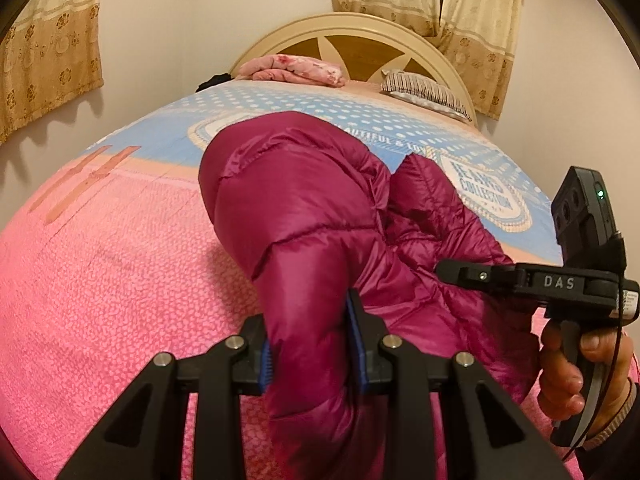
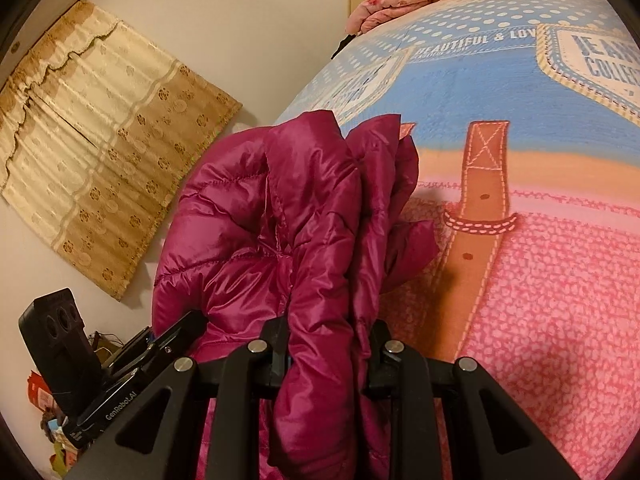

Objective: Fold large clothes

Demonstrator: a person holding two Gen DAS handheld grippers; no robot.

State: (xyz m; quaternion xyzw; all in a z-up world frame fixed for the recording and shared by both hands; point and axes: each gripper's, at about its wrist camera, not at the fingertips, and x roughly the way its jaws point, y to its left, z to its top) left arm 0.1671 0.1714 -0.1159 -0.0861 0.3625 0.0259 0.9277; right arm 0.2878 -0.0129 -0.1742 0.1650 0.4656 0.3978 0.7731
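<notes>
A magenta quilted puffer jacket [image 1: 296, 208] is bunched up over the pink and blue bedspread [image 1: 100, 280]. My left gripper [image 1: 312, 344] is shut on a thick fold of it, the blue pads pressing into the fabric from both sides. In the left wrist view my right gripper [image 1: 444, 269] reaches in from the right, a hand around its handle, with its tips against the jacket's right part. In the right wrist view my right gripper [image 2: 328, 356] is shut on a bundle of the jacket [image 2: 280, 208], which is lifted above the bed. The left gripper's body [image 2: 132, 356] shows at lower left.
A folded pink blanket [image 1: 296, 70] and a striped pillow [image 1: 424, 90] lie by the cream headboard [image 1: 360, 36]. Beige curtains [image 2: 100, 160] hang on the walls. Clutter sits on the floor at lower left [image 2: 48, 420] in the right wrist view. The bedspread [image 2: 560, 320] stretches to the right.
</notes>
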